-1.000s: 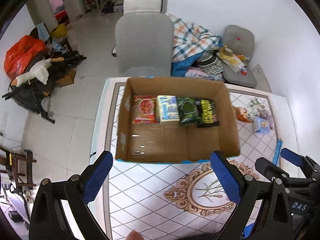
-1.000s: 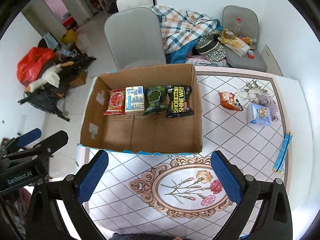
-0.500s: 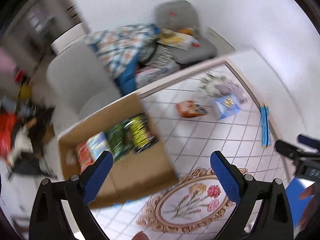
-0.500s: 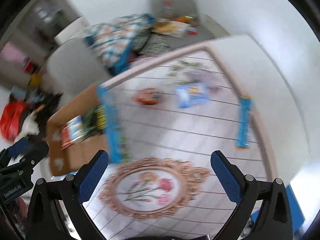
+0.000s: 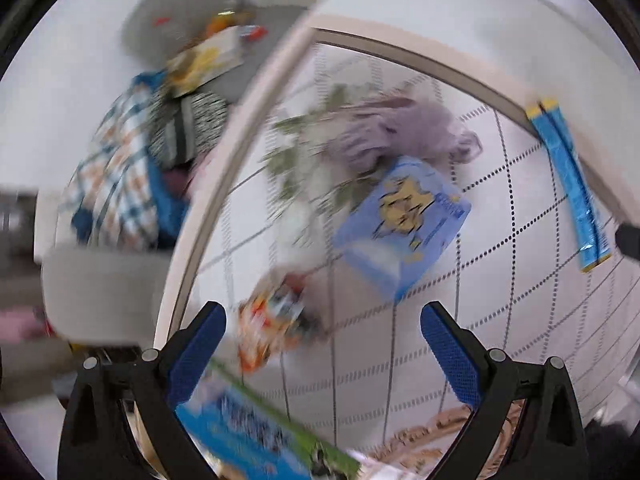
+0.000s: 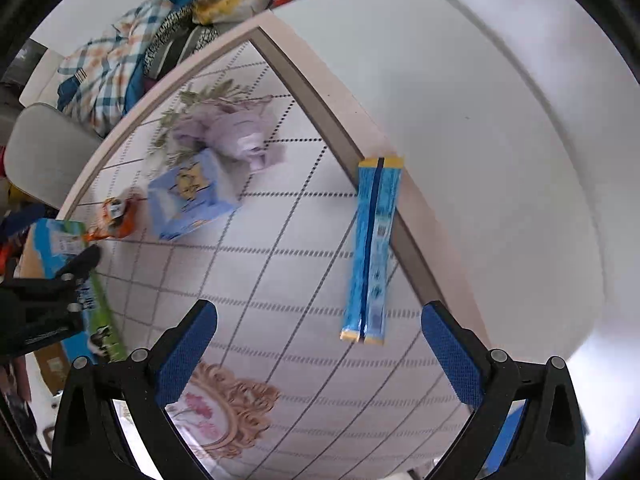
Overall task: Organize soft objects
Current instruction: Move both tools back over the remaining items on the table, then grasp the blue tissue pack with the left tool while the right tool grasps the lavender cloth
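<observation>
Blue tissue pack [image 6: 192, 200] (slightly blurred) beside lilac cloth [image 6: 232, 132]

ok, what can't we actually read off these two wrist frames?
- Left wrist: motion blur smears the orange snack pack, blue tissue pack and purple cloth; print unreadable.
- Left wrist: cardboard box cut off by the bottom edge; contents unseen.
- Right wrist: box hidden behind the left gripper.
- Blue stick packets: print too small.

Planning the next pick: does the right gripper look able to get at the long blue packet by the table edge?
Probably yes. The right gripper is open and empty, the long blue packet lies flat just ahead between its fingers, and nothing sits between them.
</observation>
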Demonstrator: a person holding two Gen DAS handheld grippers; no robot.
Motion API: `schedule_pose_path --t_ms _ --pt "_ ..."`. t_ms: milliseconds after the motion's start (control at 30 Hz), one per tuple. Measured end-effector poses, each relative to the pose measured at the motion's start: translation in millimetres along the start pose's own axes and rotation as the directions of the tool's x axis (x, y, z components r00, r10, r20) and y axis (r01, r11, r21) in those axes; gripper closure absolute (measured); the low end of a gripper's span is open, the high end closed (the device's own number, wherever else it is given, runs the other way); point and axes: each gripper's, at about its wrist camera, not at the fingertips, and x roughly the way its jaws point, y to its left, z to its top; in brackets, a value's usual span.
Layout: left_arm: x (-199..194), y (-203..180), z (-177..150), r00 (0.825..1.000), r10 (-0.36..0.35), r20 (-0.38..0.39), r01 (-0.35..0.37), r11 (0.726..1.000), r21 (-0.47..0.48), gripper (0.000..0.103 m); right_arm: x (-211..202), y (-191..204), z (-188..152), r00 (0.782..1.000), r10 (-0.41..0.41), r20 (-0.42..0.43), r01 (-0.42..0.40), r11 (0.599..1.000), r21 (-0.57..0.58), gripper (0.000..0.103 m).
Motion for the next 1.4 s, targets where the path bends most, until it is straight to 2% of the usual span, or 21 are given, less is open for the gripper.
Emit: schedule_pose_path --t_ms 100,167,300,400,433,467,567,633,700,800,900,967,1000,1033,1100,1133,1167,1233,1333,1400 --pt "28 -21 25 0.999 -0.002 -0.039 0.006 0.994 0.107 0.003 16 -8 14 1.0 -0.017 -0.022 0.017 0.999 -0.027 0.0" --pt "40 -31 36 0.999 0.003 -0.039 0.003 0.988 0.156 0.003 25 -15 22 0.999 -0.021 -0.034 0.02 0.999 -0.034 0.0" --pt "64 -45 50 0.994 -0.053 -0.097 0.072 0.976 0.208 0.003 40 -24 33 0.998 -0.023 -0.053 0.022 0.999 -0.032 0.0" --pt "67 -42 51 0.989 -0.11 -0.096 0.126 0.977 0.172 0.005 46 -26 40 0.998 -0.029 -0.062 0.026 0.999 -0.044 0.0" --pt "67 -39 51 0.987 -0.129 -0.096 0.142 0.979 0.148 0.011 47 -25 42 0.997 -0.032 -0.063 0.029 0.998 -0.051 0.0" --pt "66 -34 48 0.981 -0.168 -0.096 0.178 0.978 0.107 0.021 47 -25 44 0.997 -0.035 -0.065 0.031 0.998 -0.057 0.0" --pt "66 -13 35 0.961 -0.26 -0.091 0.254 0.964 -0.073 0.028 50 -19 56 0.997 -0.026 -0.072 0.019 0.996 -0.087 0.0" --pt "71 1 21 0.94 -0.328 -0.09 0.304 0.929 -0.209 0.028 49 -11 65 0.997 -0.026 -0.068 0.017 0.993 -0.121 0.0" --pt "78 16 0 0.915 -0.395 -0.082 0.343 0.869 -0.357 0.028 48 3 78 0.998 -0.014 -0.066 0.003 0.987 -0.164 0.0" --pt "88 29 -30 0.887 -0.457 -0.064 0.363 0.777 -0.514 0.028 51 32 101 0.998 0.017 -0.066 -0.032 0.97 -0.241 0.0" --pt "91 38 -49 0.872 -0.489 -0.022 0.382 0.708 -0.594 0.028 64 67 125 0.998 -0.003 -0.061 -0.017 0.944 -0.331 0.0" --pt "85 47 -61 0.871 -0.49 0.029 0.394 0.664 -0.636 0.028 79 89 142 0.995 0.001 -0.095 -0.036 0.932 -0.361 0.0" --pt "82 50 -66 0.875 -0.481 0.051 0.398 0.655 -0.643 0.028 86 96 148 0.994 0.013 -0.111 -0.053 0.929 -0.366 0.0" --pt "77 54 -69 0.88 -0.469 0.076 0.401 0.648 -0.647 0.028 95 104 155 0.992 0.019 -0.128 -0.066 0.926 -0.372 0.0" --pt "71 60 -73 0.885 -0.458 0.083 0.397 0.65 -0.648 0.027 109 114 162 0.99 0.01 -0.14 -0.062 0.925 -0.375 0.007" --pt "70 60 -74 0.884 -0.461 0.08 0.398 0.65 -0.647 0.027 116 118 164 0.99 0.011 -0.141 -0.064 0.924 -0.377 0.02" --pt "68 61 -75 0.881 -0.467 0.076 0.401 0.652 -0.644 0.027 121 121 163 0.99 0.008 -0.142 -0.062 0.923 -0.381 0.038" --pt "64 67 -81 0.888 -0.454 0.077 0.393 0.661 -0.639 0.027 118 123 157 0.994 -0.01 -0.105 -0.03 0.924 -0.38 0.05" --pt "58 68 -75 0.887 -0.455 0.078 0.402 0.679 -0.614 0.027 117 111 144 0.986 -0.005 -0.164 -0.049 0.945 -0.323 0.05" --pt "58 59 -65 0.887 -0.46 0.045 0.4 0.714 -0.574 0.027 112 102 132 0.988 -0.011 -0.155 -0.04 0.947 -0.319 0.05"
